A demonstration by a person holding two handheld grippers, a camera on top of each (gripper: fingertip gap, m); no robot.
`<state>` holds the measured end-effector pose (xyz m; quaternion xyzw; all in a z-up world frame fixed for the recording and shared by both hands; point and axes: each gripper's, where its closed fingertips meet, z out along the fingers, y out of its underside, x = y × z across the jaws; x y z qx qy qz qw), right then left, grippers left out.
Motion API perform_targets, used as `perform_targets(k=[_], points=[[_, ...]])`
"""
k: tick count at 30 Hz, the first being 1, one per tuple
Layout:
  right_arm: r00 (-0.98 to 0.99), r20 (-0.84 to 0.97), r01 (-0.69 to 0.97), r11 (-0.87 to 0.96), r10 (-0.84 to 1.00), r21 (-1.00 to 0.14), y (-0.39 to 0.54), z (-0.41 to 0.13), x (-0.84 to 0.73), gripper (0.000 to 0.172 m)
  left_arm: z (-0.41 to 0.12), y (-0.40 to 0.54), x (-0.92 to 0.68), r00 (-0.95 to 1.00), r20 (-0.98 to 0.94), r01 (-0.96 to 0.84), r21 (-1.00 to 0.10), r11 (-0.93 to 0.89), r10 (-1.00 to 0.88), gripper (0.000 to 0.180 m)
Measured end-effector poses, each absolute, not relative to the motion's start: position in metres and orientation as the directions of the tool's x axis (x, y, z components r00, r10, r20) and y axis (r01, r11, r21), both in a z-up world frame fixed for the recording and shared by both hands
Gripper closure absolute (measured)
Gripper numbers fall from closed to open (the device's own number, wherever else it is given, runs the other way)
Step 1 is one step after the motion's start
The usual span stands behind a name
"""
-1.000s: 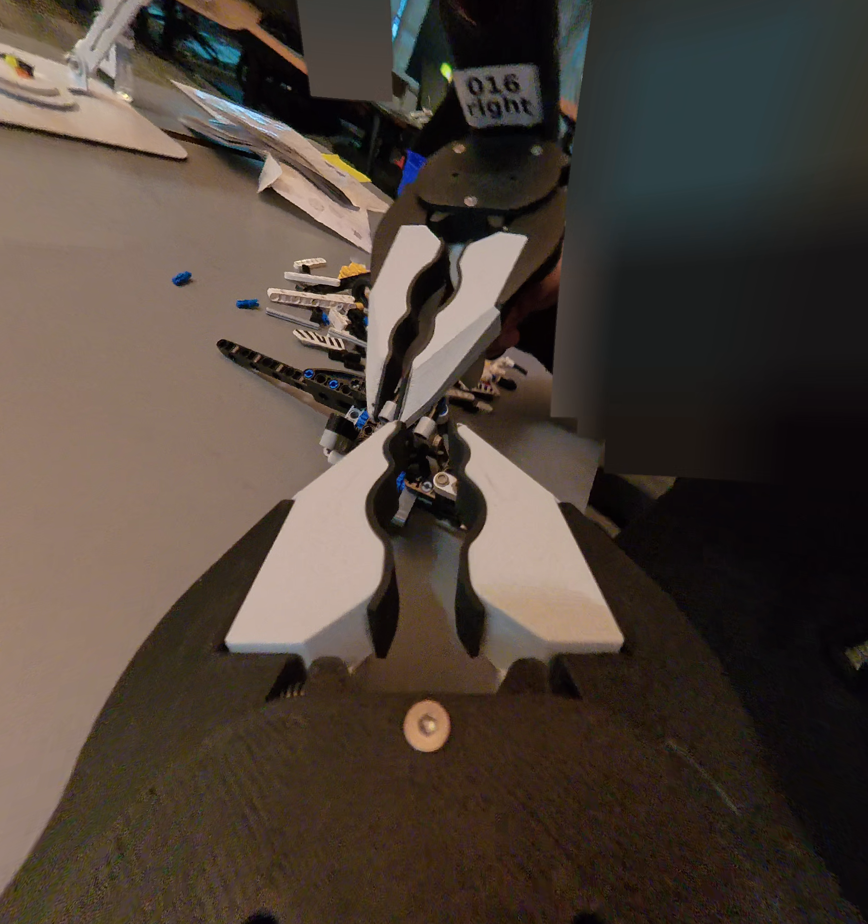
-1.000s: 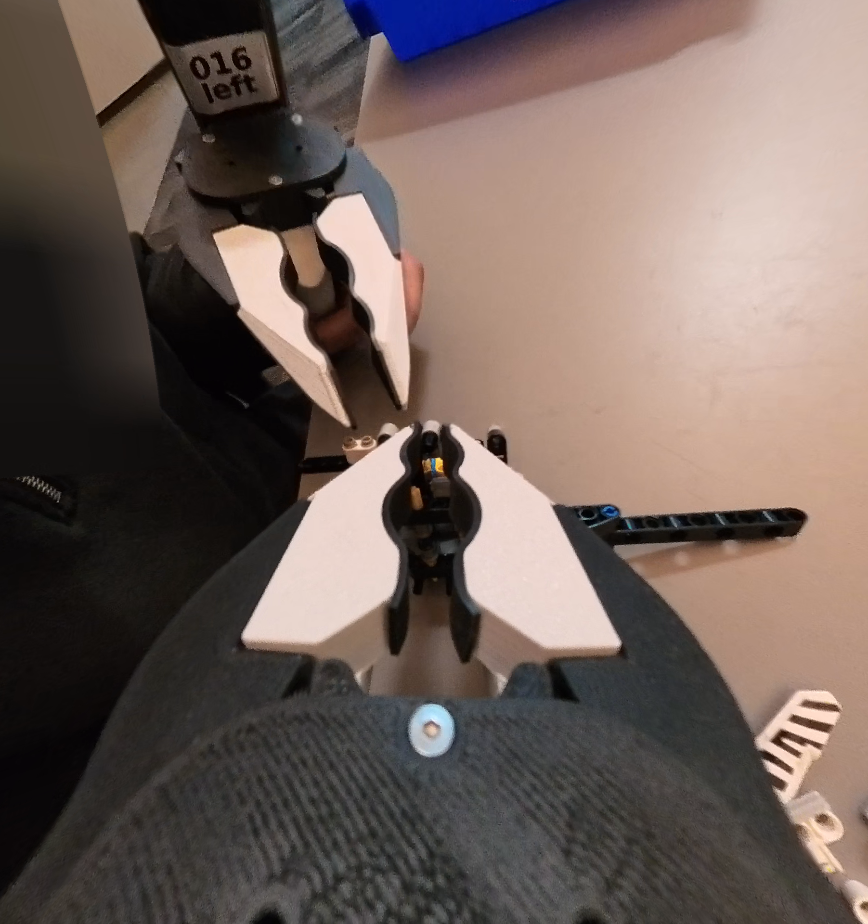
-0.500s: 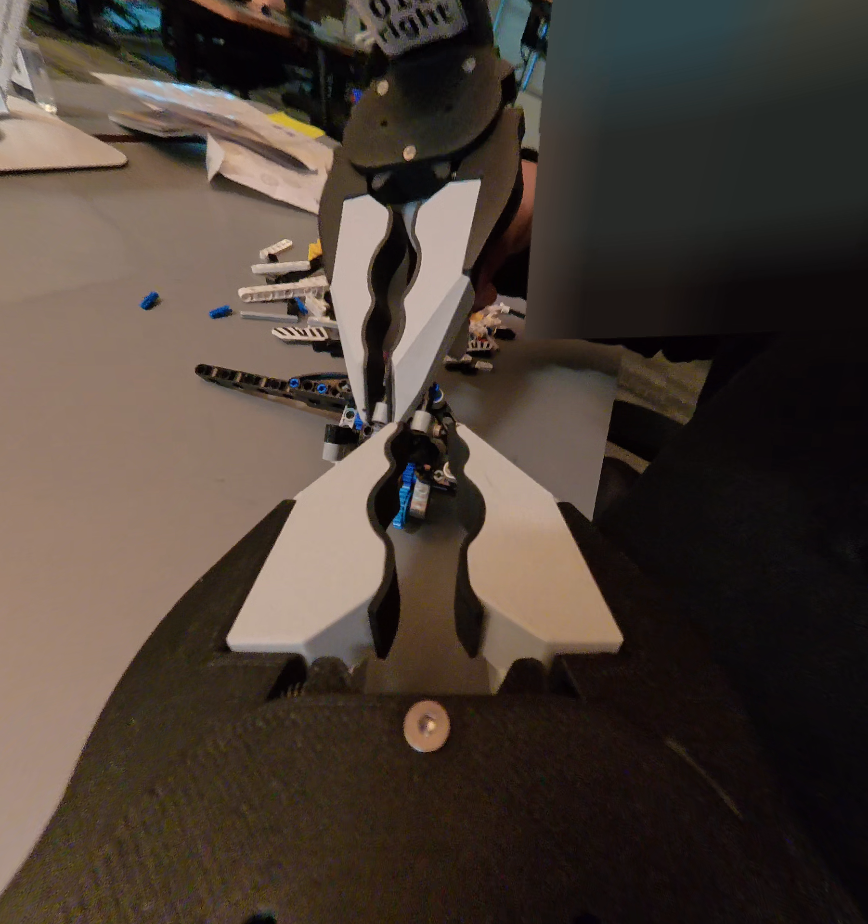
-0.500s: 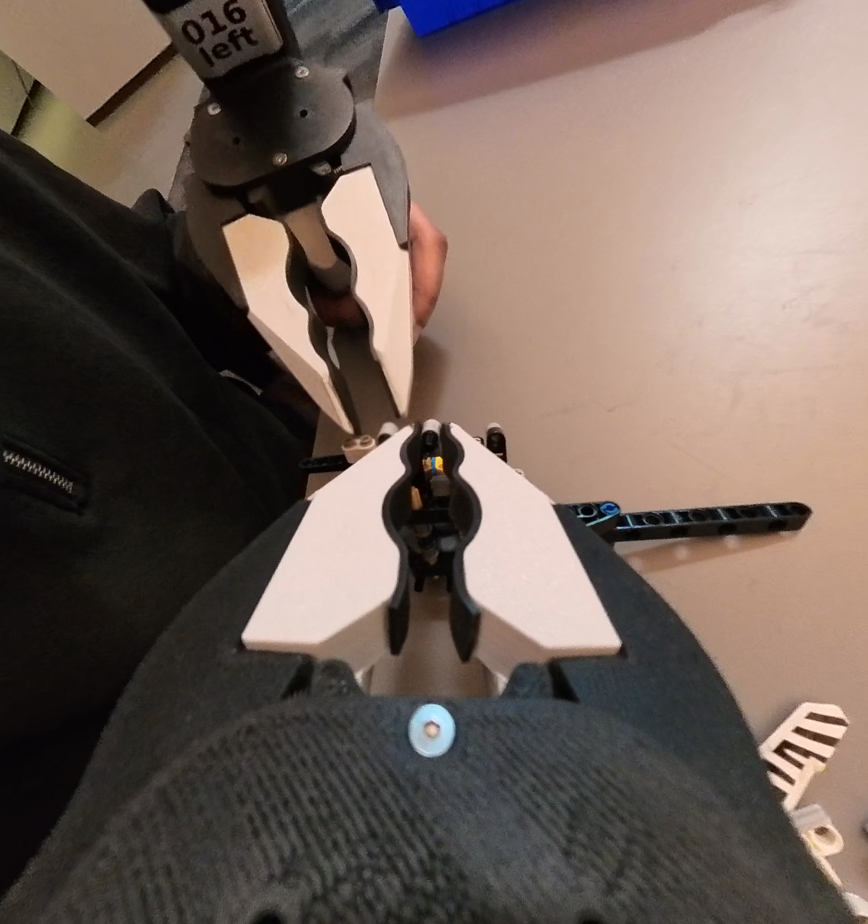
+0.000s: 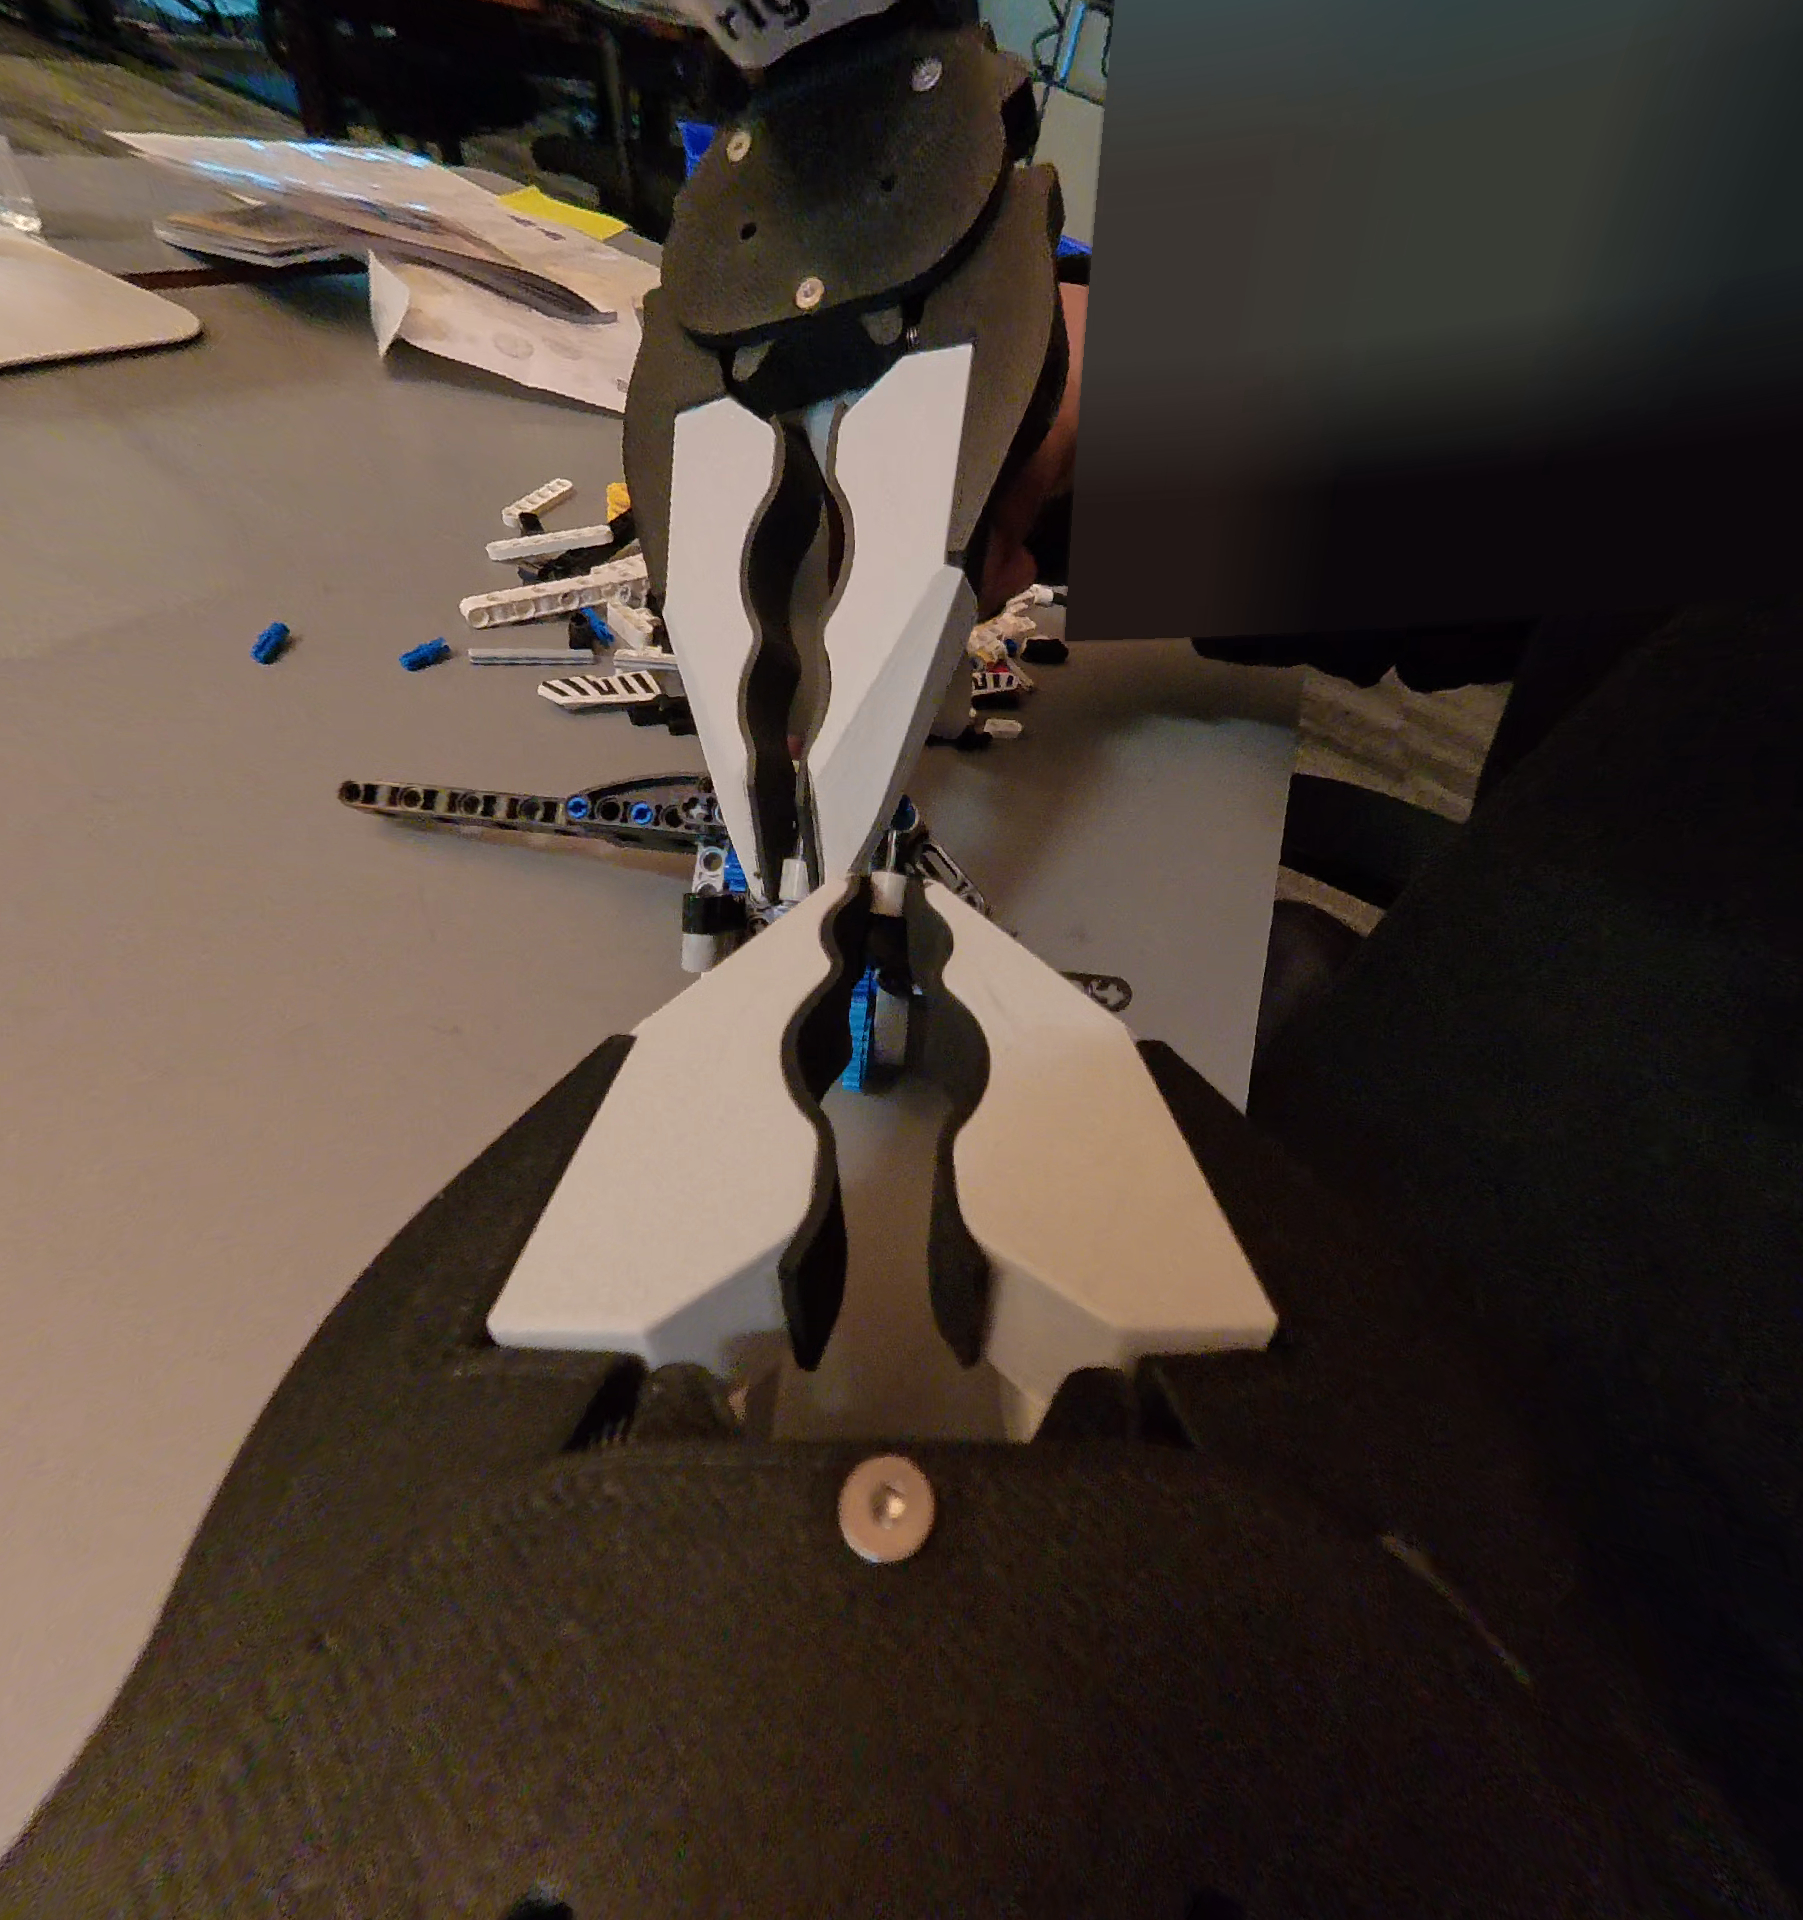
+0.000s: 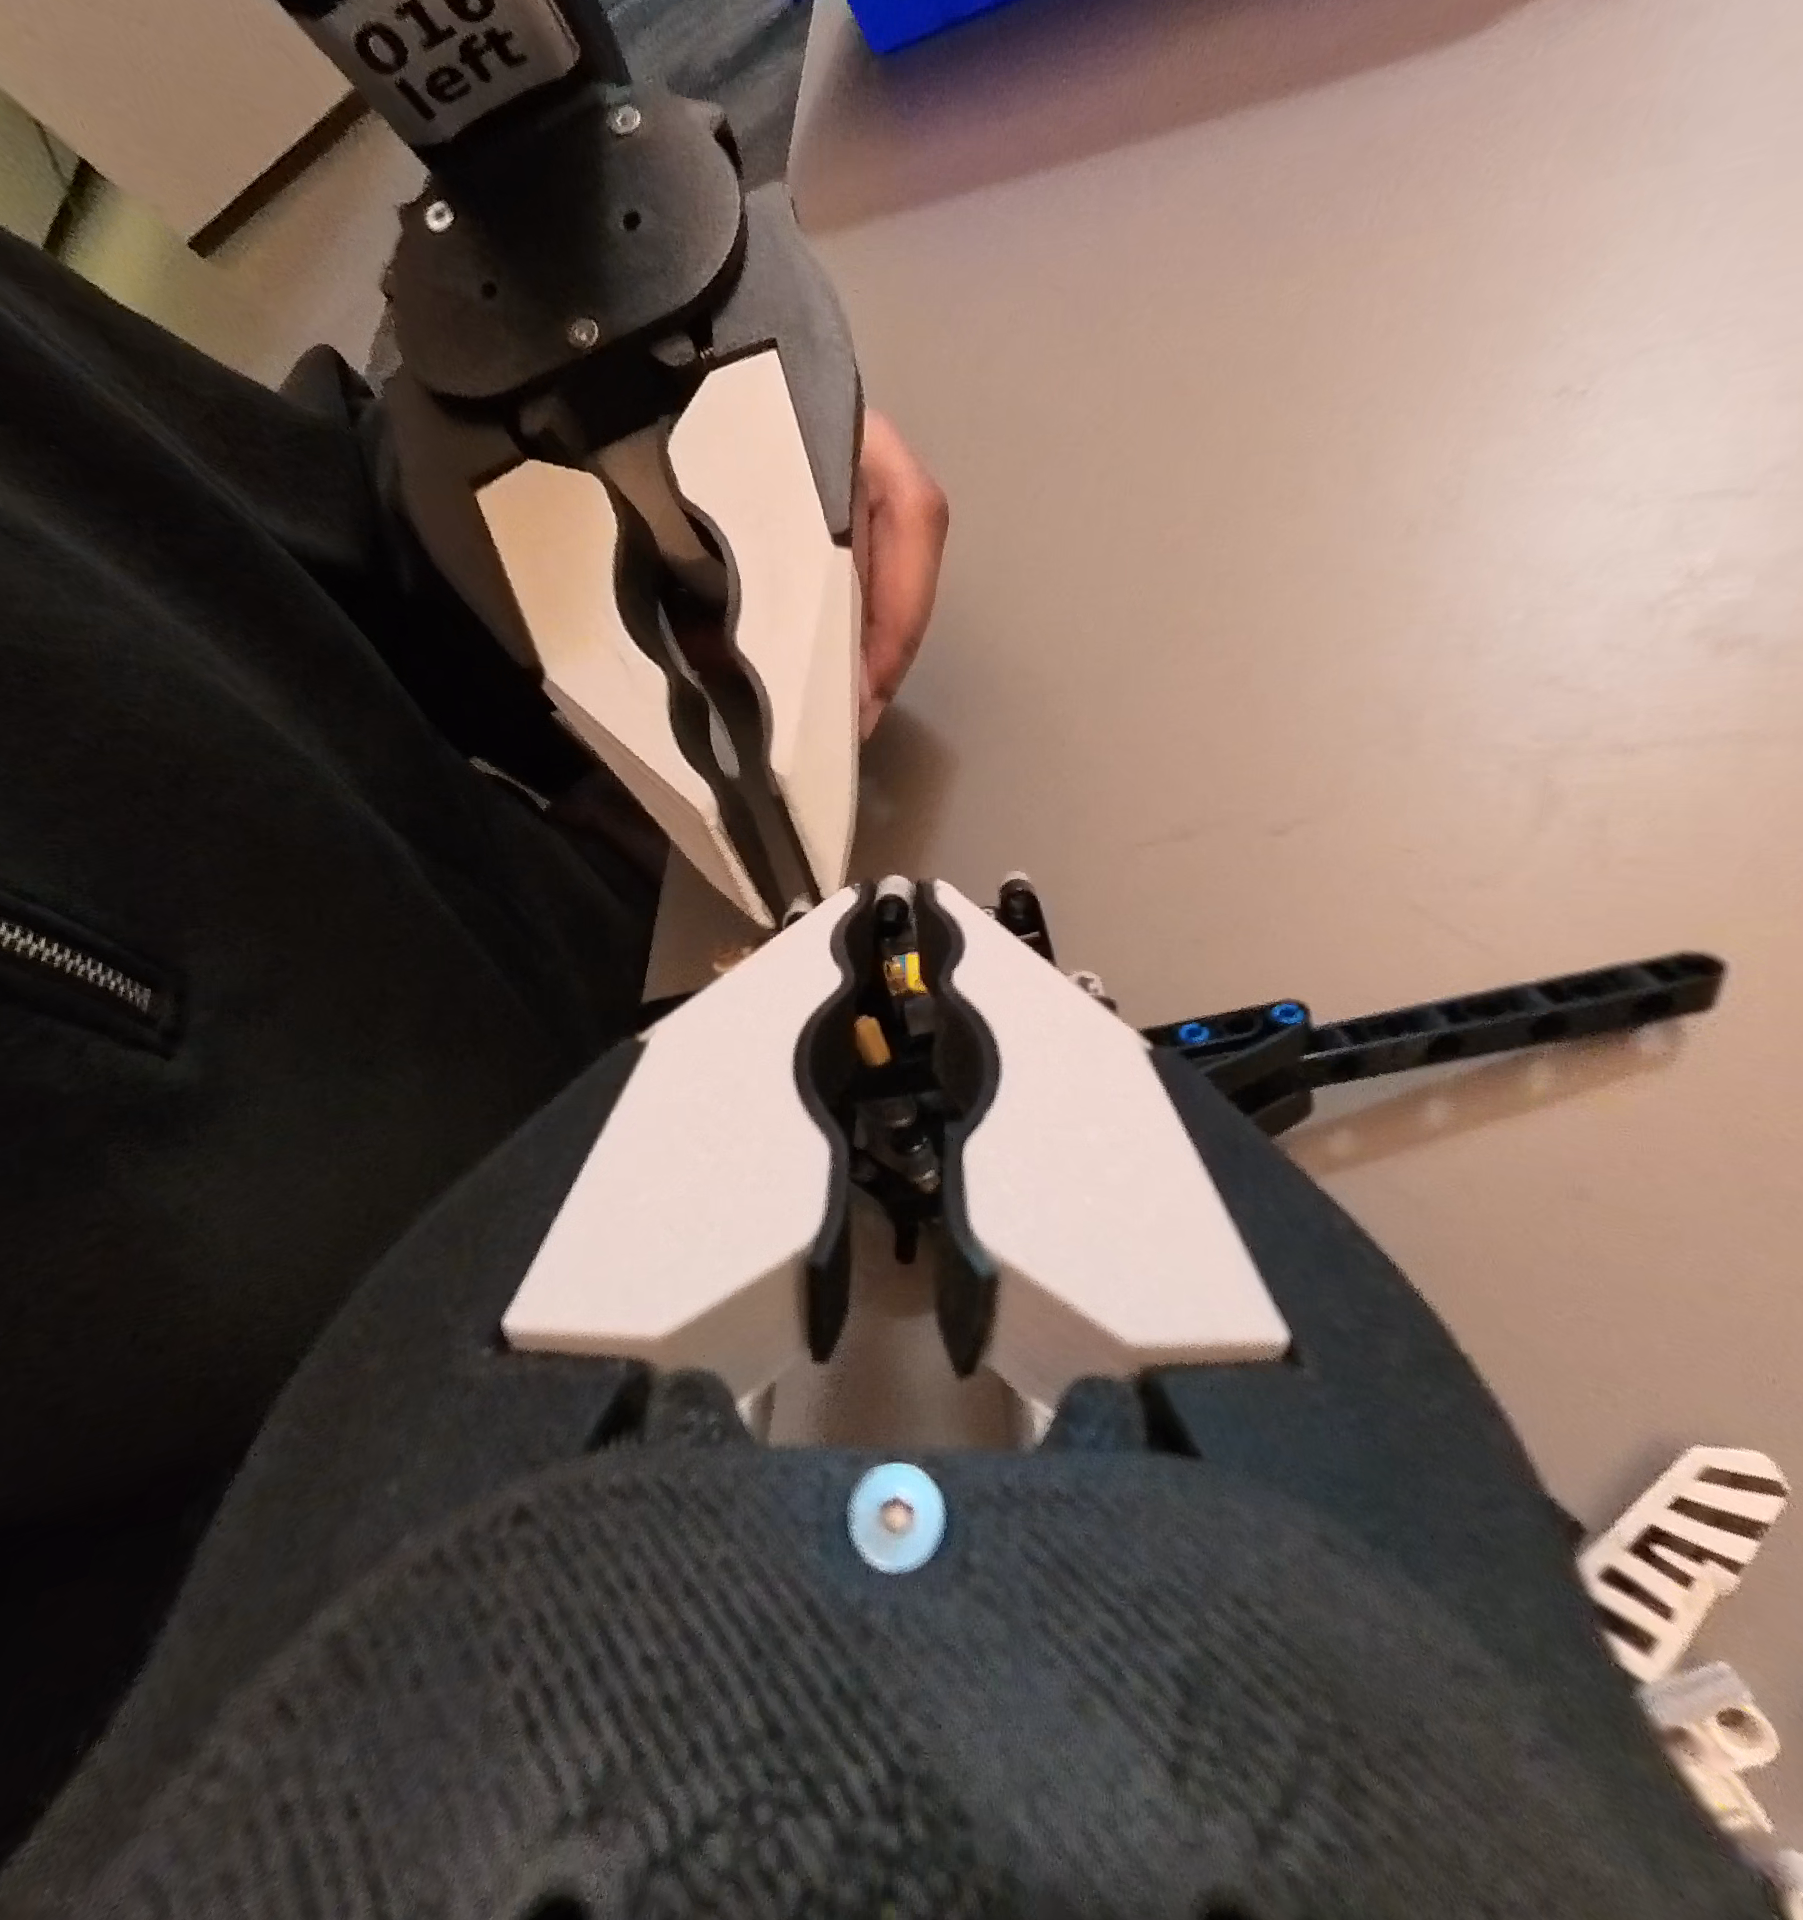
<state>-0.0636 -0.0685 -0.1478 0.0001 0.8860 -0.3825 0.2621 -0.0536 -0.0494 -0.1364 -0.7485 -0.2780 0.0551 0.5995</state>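
My right gripper [image 6: 895, 902] was clamped on a small black brick model [image 6: 902, 1049] just above the grey table [image 6: 1396, 520]. My left gripper [image 5: 884, 894] met it tip to tip, fingers pinched on a white peg [image 5: 884, 891] of that model, loose bricks [image 5: 564, 597] beyond

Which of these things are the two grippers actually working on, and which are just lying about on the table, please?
At the grippers: left gripper, right gripper, both closed on the small brick assembly with its long black beam.
Lying about: two blue pins, white beams, striped white piece, papers.
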Motion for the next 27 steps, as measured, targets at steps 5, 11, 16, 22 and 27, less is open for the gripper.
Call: perform_targets(k=[5,11,16,22,27], points=[[-0.893,-0.404,0.152,0.711,-0.198,-0.686,-0.068,-0.149,-0.063,0.167,-0.139,-0.047,-0.051,0.846,0.285,0.379,-0.916,-0.131,0.450,0.178],[-0.903,-0.402,0.187,0.699,-0.155,-0.690,-0.067,-0.150,-0.065,0.168,-0.141,-0.046,-0.051,0.859,0.316,0.400,-0.905,-0.143,0.402,0.178],[-0.980,-0.197,0.127,0.640,-0.038,-0.758,-0.072,-0.140,-0.107,0.166,-0.140,-0.015,0.004,0.910,0.405,0.415,-0.881,-0.229,0.092,0.180],[-0.975,-0.213,0.122,0.661,-0.059,-0.741,-0.069,-0.144,-0.105,0.167,-0.128,-0.051,-0.045,0.862,0.228,0.339,-0.923,-0.180,0.452,0.180],[-0.969,-0.246,0.209,0.598,0.020,-0.774,-0.083,-0.139,-0.109,0.167,-0.117,-0.097,-0.083,0.673,0.333,0.400,-0.915,0.054,0.661,0.180]])
